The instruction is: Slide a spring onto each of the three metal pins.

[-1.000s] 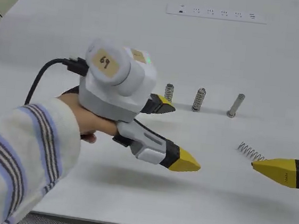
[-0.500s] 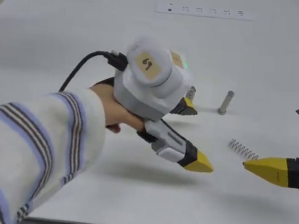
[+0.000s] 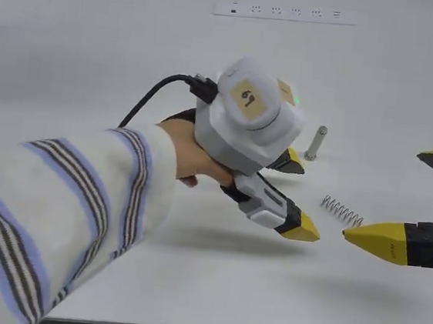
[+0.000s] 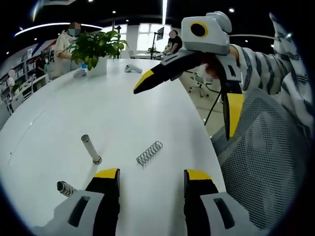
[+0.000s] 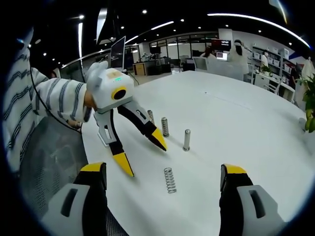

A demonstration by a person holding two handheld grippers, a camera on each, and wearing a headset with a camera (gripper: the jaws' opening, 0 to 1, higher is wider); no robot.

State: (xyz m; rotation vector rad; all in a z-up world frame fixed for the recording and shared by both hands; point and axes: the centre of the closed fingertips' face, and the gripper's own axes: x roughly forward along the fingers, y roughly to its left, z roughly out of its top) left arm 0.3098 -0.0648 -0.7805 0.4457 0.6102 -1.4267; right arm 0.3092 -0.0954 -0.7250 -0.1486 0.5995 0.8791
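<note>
A loose spring (image 3: 341,210) lies on the white table (image 3: 95,64), between my two grippers. My left gripper (image 3: 299,199) is open, its lower jaw tip a short way left of the spring. My right gripper (image 3: 383,195) is open too, wide, just right of the spring. A bare metal pin (image 3: 316,143) stands behind them. From the left gripper (image 4: 151,174), the spring (image 4: 149,153) lies just ahead, the bare pin (image 4: 90,149) to its left. Two pins wearing springs (image 5: 164,127) (image 5: 150,116) stand beside the bare pin (image 5: 186,139); the loose spring (image 5: 169,180) lies before my right gripper (image 5: 163,169).
A white power strip (image 3: 285,13) lies at the far side of the table. The table's front edge runs close below the grippers. A potted plant (image 4: 93,46) stands at the table's far end, and a mesh chair (image 4: 256,147) sits beside the table.
My left gripper has moved right toward the loose spring and now hides the two spring-covered pins in the head view. The right gripper has hardly moved. The head camera shifted.
</note>
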